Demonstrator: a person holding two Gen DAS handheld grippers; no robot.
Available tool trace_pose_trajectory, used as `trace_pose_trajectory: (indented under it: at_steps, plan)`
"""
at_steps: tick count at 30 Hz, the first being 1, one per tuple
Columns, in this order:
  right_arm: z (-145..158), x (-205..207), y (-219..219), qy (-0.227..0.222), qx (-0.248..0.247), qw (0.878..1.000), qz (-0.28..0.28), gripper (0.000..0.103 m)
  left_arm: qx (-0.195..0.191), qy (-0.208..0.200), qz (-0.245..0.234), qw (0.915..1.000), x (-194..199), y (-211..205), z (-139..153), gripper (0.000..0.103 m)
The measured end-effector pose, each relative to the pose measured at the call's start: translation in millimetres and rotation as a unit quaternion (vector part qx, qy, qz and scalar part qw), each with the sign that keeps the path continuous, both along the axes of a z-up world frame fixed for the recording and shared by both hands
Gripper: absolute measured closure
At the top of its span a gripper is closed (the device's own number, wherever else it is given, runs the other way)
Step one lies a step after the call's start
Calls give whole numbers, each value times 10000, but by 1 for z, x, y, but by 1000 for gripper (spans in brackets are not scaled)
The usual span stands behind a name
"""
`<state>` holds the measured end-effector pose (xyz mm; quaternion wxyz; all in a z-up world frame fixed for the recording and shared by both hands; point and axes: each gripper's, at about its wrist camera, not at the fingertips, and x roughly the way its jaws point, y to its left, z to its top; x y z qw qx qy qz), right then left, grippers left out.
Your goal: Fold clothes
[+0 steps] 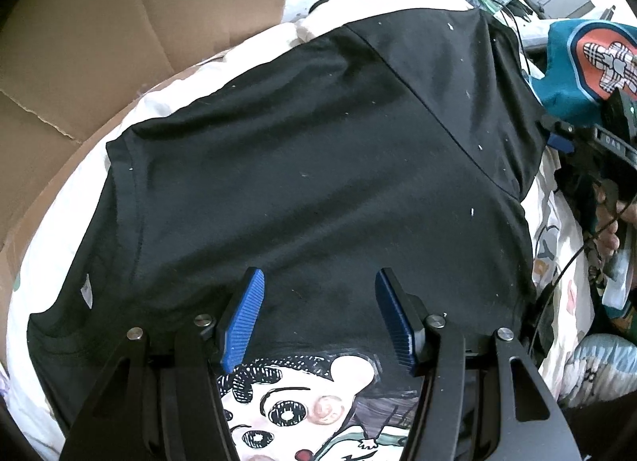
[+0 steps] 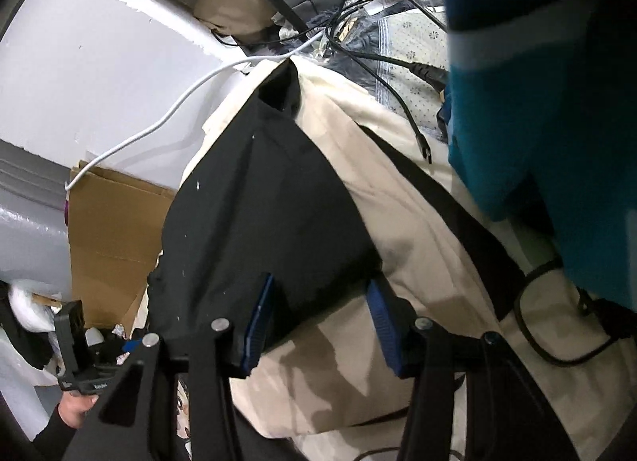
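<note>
A black T-shirt [image 1: 318,150] lies spread flat on a cream sheet [image 1: 59,222], with a cartoon face print [image 1: 302,393] at its near end. My left gripper [image 1: 318,278] hovers over the shirt just above the print, open, with nothing between its blue pads [image 1: 243,317]. In the right wrist view, my right gripper [image 2: 321,282] stands open over the side edge of the black T-shirt [image 2: 270,202]. The hem corner lies in the gap by the left pad [image 2: 258,317], and no pad presses on it. The right gripper [image 1: 557,134] also shows at the shirt's right edge.
A teal garment [image 1: 573,63] with an orange heart print lies beyond the shirt's right side, and the teal garment [image 2: 537,102] hangs close in the right wrist view. Flattened cardboard [image 1: 99,43] lies to the left. Black and white cables [image 2: 398,75] cross the sheet.
</note>
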<state>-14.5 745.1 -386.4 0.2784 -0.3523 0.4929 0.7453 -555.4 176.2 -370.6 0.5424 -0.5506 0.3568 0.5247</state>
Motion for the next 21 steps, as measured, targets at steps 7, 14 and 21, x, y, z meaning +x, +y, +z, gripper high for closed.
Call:
trace_pose_trajectory:
  at_steps: [7,14,21]
  plan:
    - [18,3,1,-260,435,9987,-34,98,48,10,-34,10000,-20,-12,3,44]
    - [23,9,-9,-586,592,9964,-130,99,122,16,-20,9999,-43,-21,7,44]
    - [12,22,0,-530,354,9965,-546,98,278,61,-13,9996,-58,-22,11,44]
